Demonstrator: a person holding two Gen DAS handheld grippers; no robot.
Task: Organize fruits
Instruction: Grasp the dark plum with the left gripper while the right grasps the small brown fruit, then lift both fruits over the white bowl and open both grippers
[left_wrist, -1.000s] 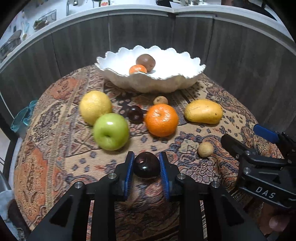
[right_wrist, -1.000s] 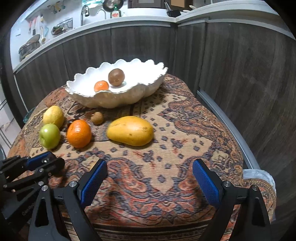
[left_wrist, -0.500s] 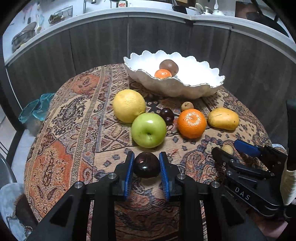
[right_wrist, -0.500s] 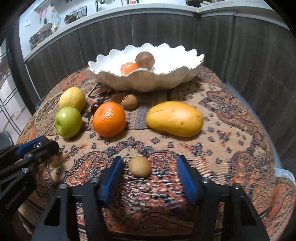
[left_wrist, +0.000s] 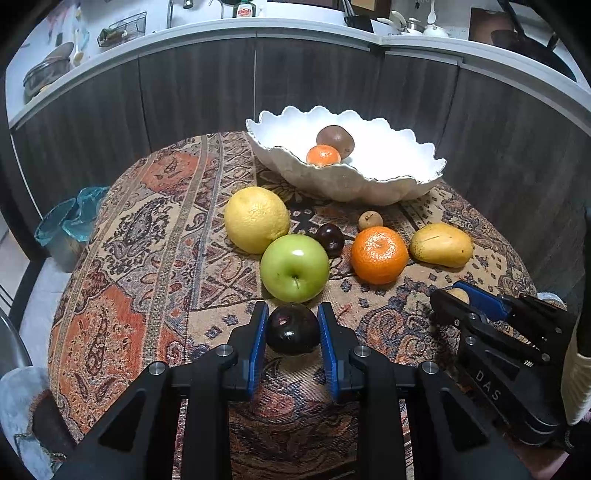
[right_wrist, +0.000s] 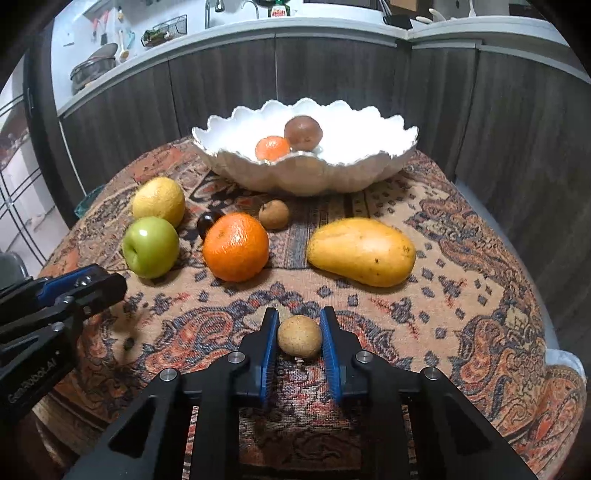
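Note:
My left gripper (left_wrist: 292, 326) is shut on a dark plum (left_wrist: 293, 328), just in front of a green apple (left_wrist: 294, 267). My right gripper (right_wrist: 298, 334) is shut on a small tan fruit (right_wrist: 299, 336) low over the patterned cloth; it also shows at the right of the left wrist view (left_wrist: 458, 297). A white scalloped bowl (right_wrist: 369, 170) at the back holds a small orange (right_wrist: 272, 147) and a brown fruit (right_wrist: 303, 132). On the cloth lie a lemon (left_wrist: 256, 218), an orange (left_wrist: 379, 254), a mango (right_wrist: 362, 251), a second dark plum (left_wrist: 330, 239) and a small brown fruit (right_wrist: 273, 214).
The round table (left_wrist: 122, 266) is covered by a patterned cloth and stands against dark cabinet fronts (left_wrist: 314, 81). A bin with a blue bag (left_wrist: 70, 225) stands at the left on the floor. A kitchen counter with dishes runs behind.
My right gripper has closed on the small tan fruit. My left gripper, still holding the plum, has shifted so the fruits and bowl sit further right in its view.

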